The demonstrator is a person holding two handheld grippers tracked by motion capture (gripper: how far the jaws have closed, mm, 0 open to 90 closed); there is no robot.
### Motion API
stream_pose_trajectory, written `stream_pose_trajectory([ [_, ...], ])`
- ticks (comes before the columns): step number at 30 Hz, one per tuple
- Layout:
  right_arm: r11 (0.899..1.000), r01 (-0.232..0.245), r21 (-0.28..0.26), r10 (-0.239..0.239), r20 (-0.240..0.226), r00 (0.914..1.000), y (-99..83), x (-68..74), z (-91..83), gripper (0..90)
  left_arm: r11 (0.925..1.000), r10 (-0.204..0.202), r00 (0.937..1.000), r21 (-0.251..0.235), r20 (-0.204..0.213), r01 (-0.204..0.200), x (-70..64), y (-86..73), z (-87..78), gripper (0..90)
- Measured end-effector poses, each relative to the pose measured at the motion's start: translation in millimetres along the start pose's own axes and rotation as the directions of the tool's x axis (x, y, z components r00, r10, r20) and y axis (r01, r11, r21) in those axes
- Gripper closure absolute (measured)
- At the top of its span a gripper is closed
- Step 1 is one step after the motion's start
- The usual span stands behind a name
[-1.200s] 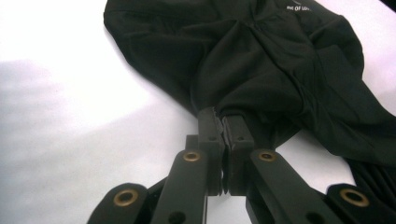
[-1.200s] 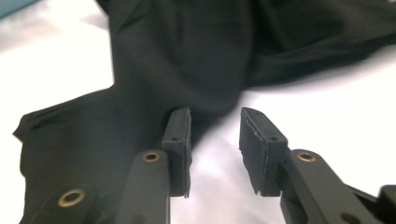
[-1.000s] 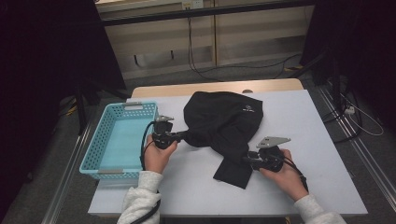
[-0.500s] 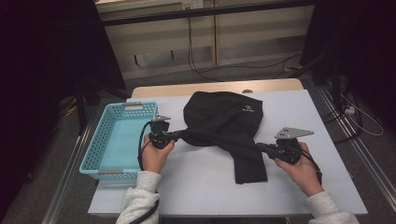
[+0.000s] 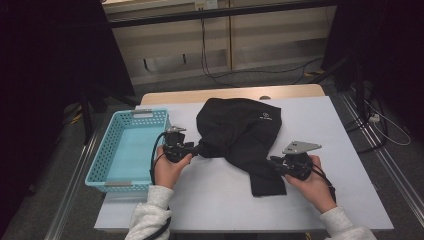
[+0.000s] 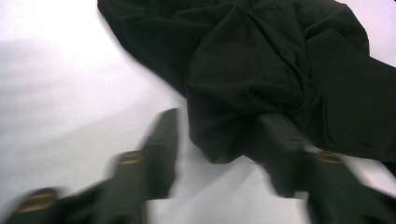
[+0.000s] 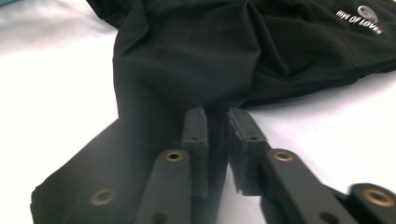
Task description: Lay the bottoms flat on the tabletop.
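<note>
Crumpled black fabric garment (image 5: 240, 132) on the table: right gripper (image 7: 217, 116) pinched on its sleeve edge, left gripper (image 6: 219, 135) spread wide around a fold — should be closed squarely before pulling, tension kept even.

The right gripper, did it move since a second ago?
Yes. The right gripper swung out toward the table's right edge, then came back in to the black garment's hanging strip.
</note>
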State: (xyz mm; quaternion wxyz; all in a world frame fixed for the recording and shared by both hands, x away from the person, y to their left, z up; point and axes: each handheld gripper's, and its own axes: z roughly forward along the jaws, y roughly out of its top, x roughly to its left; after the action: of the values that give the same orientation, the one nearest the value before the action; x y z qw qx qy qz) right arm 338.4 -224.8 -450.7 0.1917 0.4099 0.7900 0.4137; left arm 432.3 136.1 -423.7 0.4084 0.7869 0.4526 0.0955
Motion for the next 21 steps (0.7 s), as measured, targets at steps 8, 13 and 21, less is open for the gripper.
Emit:
stream_pose_trajectory([
  [8,0.999,0.051,-0.003,-0.051,-0.108,0.9928,6.2,24.5,-2.9,83.2,0.999,0.04,0.9992,0.02,-0.011,-0.039,-7.2,-3.4,3.3,25.1],
  [13,0.992,0.107,0.063,-0.092,-0.201,0.9753,-1.3,49.0,15.9,81.0,0.9986,0.049,0.9988,0.022,-0.008,-0.048,-12.1,-3.0,4.2,22.9],
  [21,0.979,0.185,0.089,-0.168,-0.166,0.9716,-2.6,60.8,27.8,88.9,0.9971,0.071,0.9975,0.027,-0.005,-0.071,-16.4,-3.8,7.3,22.9],
])
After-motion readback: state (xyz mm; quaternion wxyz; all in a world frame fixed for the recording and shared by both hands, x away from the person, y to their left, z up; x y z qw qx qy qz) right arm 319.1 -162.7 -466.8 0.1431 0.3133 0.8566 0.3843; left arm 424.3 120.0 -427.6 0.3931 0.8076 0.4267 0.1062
